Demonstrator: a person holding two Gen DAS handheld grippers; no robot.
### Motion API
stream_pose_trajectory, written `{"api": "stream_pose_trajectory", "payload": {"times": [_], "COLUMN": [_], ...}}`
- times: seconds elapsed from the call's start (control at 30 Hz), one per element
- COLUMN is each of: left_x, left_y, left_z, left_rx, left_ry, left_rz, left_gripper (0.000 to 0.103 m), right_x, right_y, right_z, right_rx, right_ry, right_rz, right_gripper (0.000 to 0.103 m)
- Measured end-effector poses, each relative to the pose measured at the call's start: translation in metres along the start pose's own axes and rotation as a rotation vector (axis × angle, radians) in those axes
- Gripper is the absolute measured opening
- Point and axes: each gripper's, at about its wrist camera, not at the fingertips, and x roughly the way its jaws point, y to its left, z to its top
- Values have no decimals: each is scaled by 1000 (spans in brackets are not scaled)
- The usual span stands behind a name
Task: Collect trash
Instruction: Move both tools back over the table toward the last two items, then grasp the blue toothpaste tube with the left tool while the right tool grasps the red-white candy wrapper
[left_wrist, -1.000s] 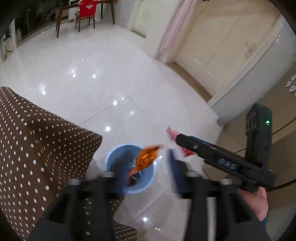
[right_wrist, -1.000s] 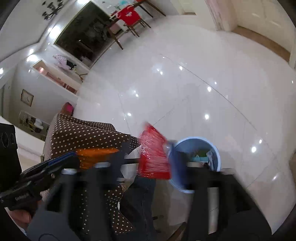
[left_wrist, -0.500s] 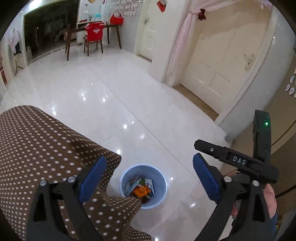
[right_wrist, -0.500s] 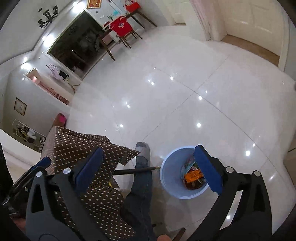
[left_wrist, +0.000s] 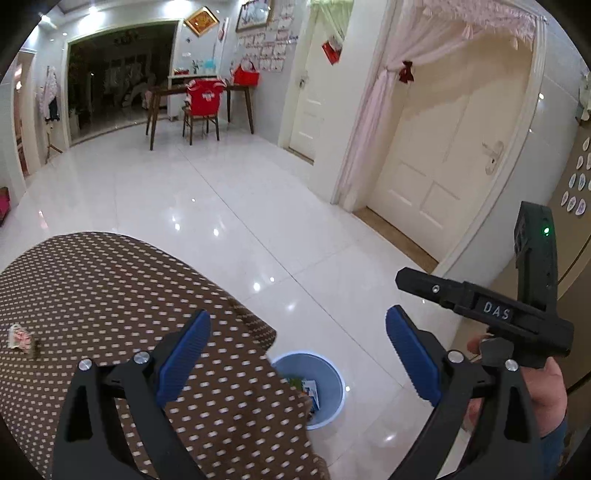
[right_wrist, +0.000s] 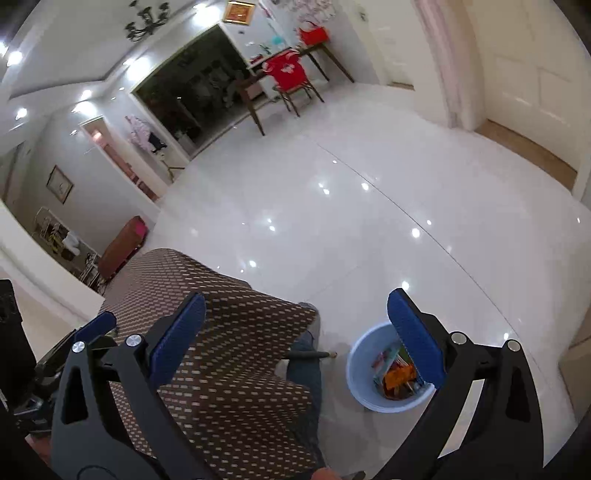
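Note:
A blue trash bin (left_wrist: 325, 391) stands on the white floor beside the table and holds wrappers, among them an orange one (right_wrist: 399, 376); it also shows in the right wrist view (right_wrist: 364, 380). My left gripper (left_wrist: 297, 356) is open and empty, above the table's corner and the bin. My right gripper (right_wrist: 295, 334) is open and empty, above the table edge and the bin. A small crumpled white and red wrapper (left_wrist: 20, 338) lies on the brown dotted tablecloth (left_wrist: 92, 295) at the far left. The right gripper's body (left_wrist: 487, 314) shows in the left wrist view.
The table with the brown dotted cloth (right_wrist: 229, 350) fills the lower left. A person's leg in jeans (right_wrist: 304, 369) is between table and bin. A dark table with a red-covered chair (left_wrist: 203, 101) stands far back. Cream doors (left_wrist: 443, 166) are on the right.
Both grippers opened and dropped their wrappers, orange from the left and red from the right, into the bin. Both then rose and tilted up, so more of the table and room shows.

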Motion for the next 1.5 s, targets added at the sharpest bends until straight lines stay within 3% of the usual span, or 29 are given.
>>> {"api": "stream_pose_trajectory", "payload": {"times": [0.37, 0.53, 0.87, 1.13, 1.23, 1.37, 1.43, 1.5], "left_x": [-79, -107, -144, -149, -141, -121, -112, -113], "left_y": [83, 142, 261, 342, 368, 398, 406, 413], "left_z": [-22, -40, -78, -96, -94, -90, -87, -80], "left_rx": [-67, -107, -176, -123, -38, 90, 141, 153], "left_ry": [-128, -146, -133, -44, 23, 133, 173, 177], "left_rz": [128, 221, 334, 402, 438, 416, 422, 334], "left_gripper": [95, 95, 95, 95, 95, 95, 94, 67], "right_x": [15, 35, 94, 158, 179, 213, 223, 233], "right_y": [107, 153, 252, 332, 349, 371, 376, 382], "right_z": [-8, -18, -47, -95, -109, -128, -134, -143], "right_rx": [-192, -256, -451, -643, -700, -779, -805, -846], "right_ry": [16, 46, 154, 287, 327, 372, 386, 394], "right_rz": [90, 123, 208, 261, 260, 249, 248, 230], "right_gripper": [97, 97, 97, 97, 97, 96, 87, 66]}}
